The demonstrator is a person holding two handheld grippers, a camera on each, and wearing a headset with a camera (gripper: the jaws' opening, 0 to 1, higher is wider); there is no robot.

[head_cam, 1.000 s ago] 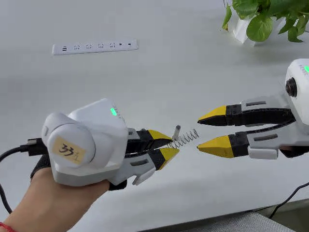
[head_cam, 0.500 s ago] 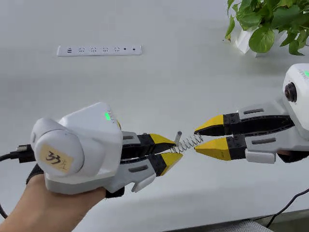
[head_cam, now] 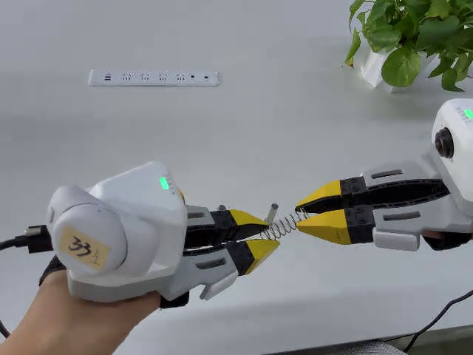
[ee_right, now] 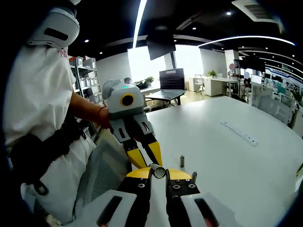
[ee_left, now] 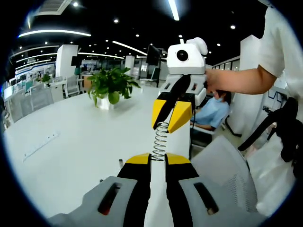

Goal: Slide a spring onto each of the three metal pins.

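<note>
A thin metal spring stretches in the air between the two grippers. My left gripper is shut on its near end, seen between the yellow tips in the left gripper view, where the spring rises to the other gripper. My right gripper has its jaws closed onto the far end; that end of the spring lies at the tips of the right gripper. A small upright metal pin stands on the table just behind the spring. Two pins stand on the table.
A white power strip lies at the far left of the white table. A potted green plant stands at the far right corner. A black cable trails from the left gripper. The table's near edge runs just below the grippers.
The right gripper's jaws, wide open a second ago, have closed onto the spring's far end. It has also come slightly nearer the left gripper, which still holds the spring.
</note>
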